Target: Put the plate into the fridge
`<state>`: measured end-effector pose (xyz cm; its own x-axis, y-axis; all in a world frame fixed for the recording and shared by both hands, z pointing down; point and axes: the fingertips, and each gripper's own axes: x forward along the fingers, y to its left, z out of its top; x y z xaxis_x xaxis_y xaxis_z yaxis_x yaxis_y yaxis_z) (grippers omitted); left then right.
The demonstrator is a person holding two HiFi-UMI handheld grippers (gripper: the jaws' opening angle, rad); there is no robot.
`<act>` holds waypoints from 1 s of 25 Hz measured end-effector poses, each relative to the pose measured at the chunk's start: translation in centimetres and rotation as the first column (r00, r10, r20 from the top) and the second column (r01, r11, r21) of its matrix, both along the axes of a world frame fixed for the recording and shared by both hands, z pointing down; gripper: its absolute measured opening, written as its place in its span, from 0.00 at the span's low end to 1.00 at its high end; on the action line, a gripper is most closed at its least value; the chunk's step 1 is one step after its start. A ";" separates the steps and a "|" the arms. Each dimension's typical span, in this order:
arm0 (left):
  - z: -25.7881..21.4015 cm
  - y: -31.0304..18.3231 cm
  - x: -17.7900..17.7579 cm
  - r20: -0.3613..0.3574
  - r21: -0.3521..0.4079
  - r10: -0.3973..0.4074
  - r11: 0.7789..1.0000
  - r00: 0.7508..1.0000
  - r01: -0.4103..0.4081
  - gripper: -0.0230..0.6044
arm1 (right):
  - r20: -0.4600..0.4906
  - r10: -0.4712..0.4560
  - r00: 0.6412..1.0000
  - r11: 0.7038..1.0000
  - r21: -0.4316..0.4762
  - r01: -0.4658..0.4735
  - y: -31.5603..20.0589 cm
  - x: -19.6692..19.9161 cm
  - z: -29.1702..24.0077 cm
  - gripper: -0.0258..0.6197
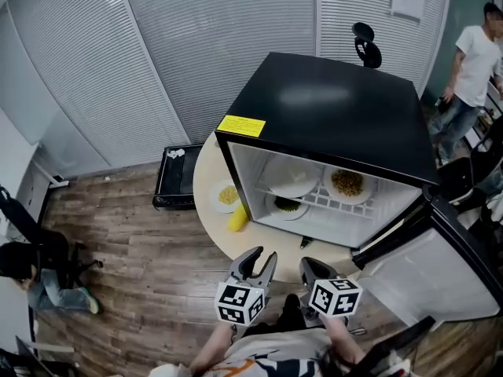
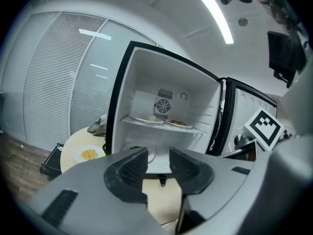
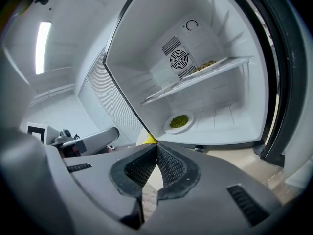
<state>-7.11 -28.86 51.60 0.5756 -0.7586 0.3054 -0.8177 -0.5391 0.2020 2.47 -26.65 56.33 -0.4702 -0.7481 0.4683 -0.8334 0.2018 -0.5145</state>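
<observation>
A black fridge (image 1: 330,108) stands on a round table (image 1: 206,181), its door (image 1: 416,277) swung open to the right. The plate (image 1: 227,195), holding yellow food, lies on the table just left of the fridge, outside it, with a yellow thing (image 1: 238,217) beside it on the near side. Inside, the shelf (image 1: 324,203) bears two dishes: a pale one (image 1: 292,177) on the left and one with brownish food (image 1: 347,183) on the right. A dish of green food (image 1: 287,206) sits on the fridge floor below them. Both grippers hang near the table's near edge, in front of the open fridge and well apart from the plate. The left gripper (image 1: 261,259) has its jaws apart, with a clear gap and nothing between them; through that gap its own view shows the fridge floor. The right gripper (image 1: 310,267) has its jaws clenched, tips meeting on nothing, and points into the fridge toward the green dish. A black case (image 1: 177,177) lies on the wooden floor to the left of the table.
</observation>
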 end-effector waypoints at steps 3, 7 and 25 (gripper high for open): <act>-0.4 1.3 -1.1 -0.024 0.008 -0.019 1.000 1.000 0.020 0.14 | 0.001 0.017 1.000 1.000 0.009 -0.017 1.2 -0.3 -0.4 0.06; -0.7 3.2 -2.5 -0.032 0.015 -0.020 1.000 0.999 0.020 0.08 | -0.001 0.035 0.999 0.999 0.020 -0.035 3.0 -1.0 -0.6 0.06; 0.3 13.8 -4.3 -0.076 -0.009 0.048 0.999 0.996 -0.049 0.07 | -0.051 0.104 0.993 0.993 0.065 -0.100 12.5 -2.7 -2.1 0.06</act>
<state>-11.39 -15.07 51.94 0.6334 -0.7261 0.2674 -0.7727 -0.5751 0.2687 -0.28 -14.12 54.19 -0.3651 -0.8194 0.4420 -0.8776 0.1446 -0.4570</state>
